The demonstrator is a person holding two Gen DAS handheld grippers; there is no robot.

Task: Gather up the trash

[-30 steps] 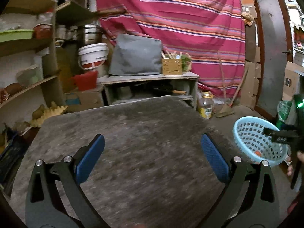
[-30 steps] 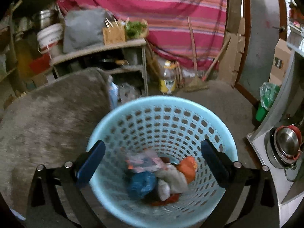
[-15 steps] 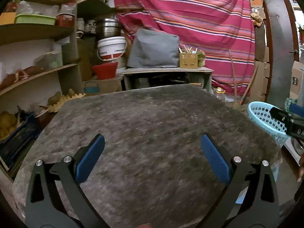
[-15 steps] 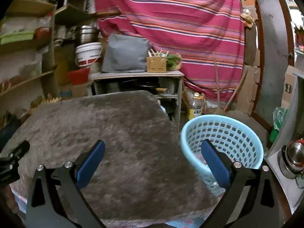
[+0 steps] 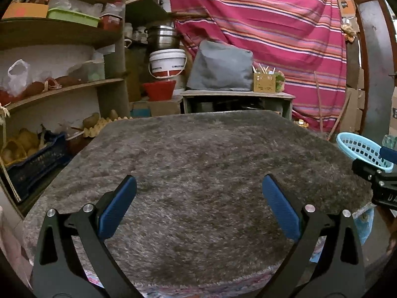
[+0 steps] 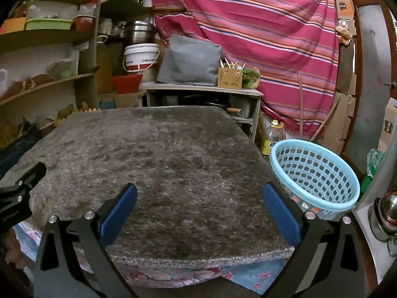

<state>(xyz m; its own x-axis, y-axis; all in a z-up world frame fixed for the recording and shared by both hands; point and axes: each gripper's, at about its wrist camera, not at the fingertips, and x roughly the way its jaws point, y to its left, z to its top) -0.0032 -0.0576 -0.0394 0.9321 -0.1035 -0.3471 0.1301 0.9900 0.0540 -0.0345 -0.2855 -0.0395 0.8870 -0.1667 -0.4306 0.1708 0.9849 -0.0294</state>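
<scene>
Both the left gripper (image 5: 198, 211) and right gripper (image 6: 199, 211) are hovering over the bare grey mat (image 6: 161, 164), jaws spread wide and holding nothing. No trash is showing on it; the basket (image 6: 315, 173) is standing just beside its right edge. Collection is probably finishing; next, scanning for leftovers.

Bare rug (image 6: 161, 164), basket (image 6: 315, 173) just beside

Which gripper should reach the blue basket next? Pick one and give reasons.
Right. The blue basket sits just right of the right gripper, whose jaws are open and empty. From the left gripper, only its rim shows across the grey rug.
</scene>
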